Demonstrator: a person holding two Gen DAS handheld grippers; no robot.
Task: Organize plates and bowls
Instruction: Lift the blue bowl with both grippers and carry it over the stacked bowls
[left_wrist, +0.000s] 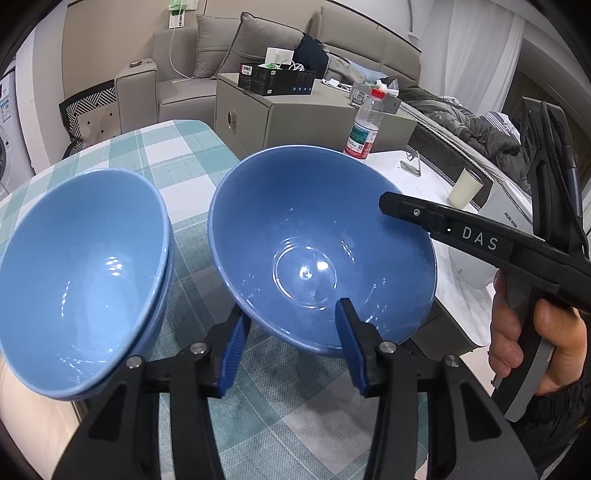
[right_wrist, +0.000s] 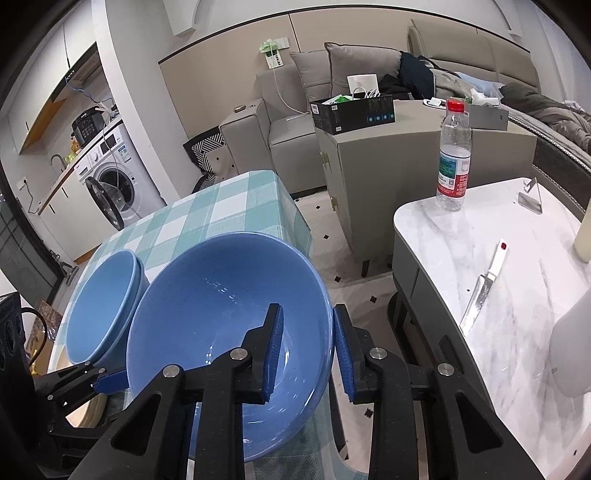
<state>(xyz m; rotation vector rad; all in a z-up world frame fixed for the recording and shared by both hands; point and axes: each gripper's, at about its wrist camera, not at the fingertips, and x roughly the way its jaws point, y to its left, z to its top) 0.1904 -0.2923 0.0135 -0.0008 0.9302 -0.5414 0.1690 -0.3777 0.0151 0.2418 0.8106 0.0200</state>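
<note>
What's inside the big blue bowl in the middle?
Nothing is in the bowl; its shiny bottom shows. One pad of each gripper reaches inside over the rim. The checked cloth beneath is covered.

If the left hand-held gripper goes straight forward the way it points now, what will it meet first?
The near rim of the darker blue bowl. The left hand-held gripper already has one finger outside this rim and one inside, so it would most likely run onto the bowl's wall. The stacked bowls lie to its side, off that line.
</note>
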